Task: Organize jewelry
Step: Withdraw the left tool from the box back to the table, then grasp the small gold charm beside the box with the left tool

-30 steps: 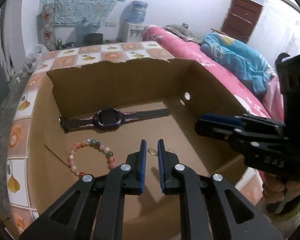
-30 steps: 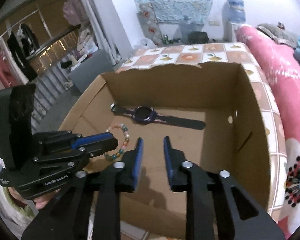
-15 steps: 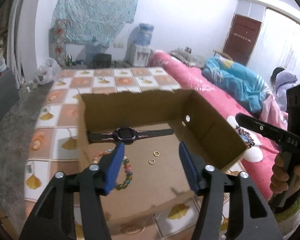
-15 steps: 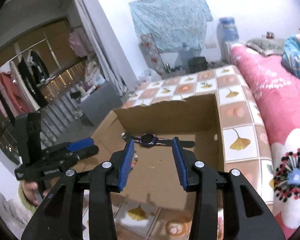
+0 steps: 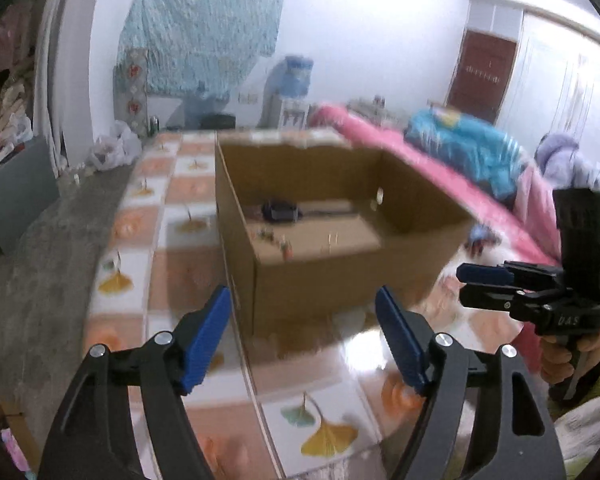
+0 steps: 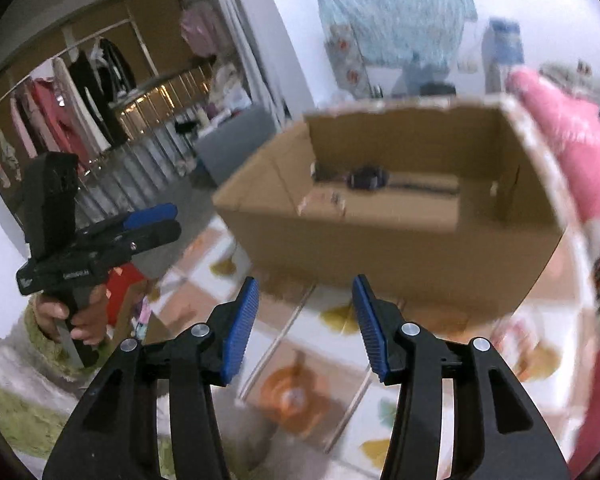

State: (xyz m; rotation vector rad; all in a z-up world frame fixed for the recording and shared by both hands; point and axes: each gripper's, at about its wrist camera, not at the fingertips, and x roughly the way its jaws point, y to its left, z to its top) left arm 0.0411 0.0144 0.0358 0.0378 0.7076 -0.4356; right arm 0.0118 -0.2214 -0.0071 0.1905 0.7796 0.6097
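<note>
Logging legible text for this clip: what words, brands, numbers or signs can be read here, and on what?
"UAS": on the body of the right tongs, seen from the left wrist view; the first letter is uncertain.
White lettering on the body of the left tongs, right wrist view: too blurred to read.
Cardboard box: no print visible.
Watch face: too blurred to show anything.

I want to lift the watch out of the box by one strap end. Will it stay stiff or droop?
Probably droop: the watch has long thin straps either side of a bulkier dark body, so that body would likely hang down and swing. It looks light. It lies flat on the box floor, so rolling seems unlikely. Blur hides the strap material.
</note>
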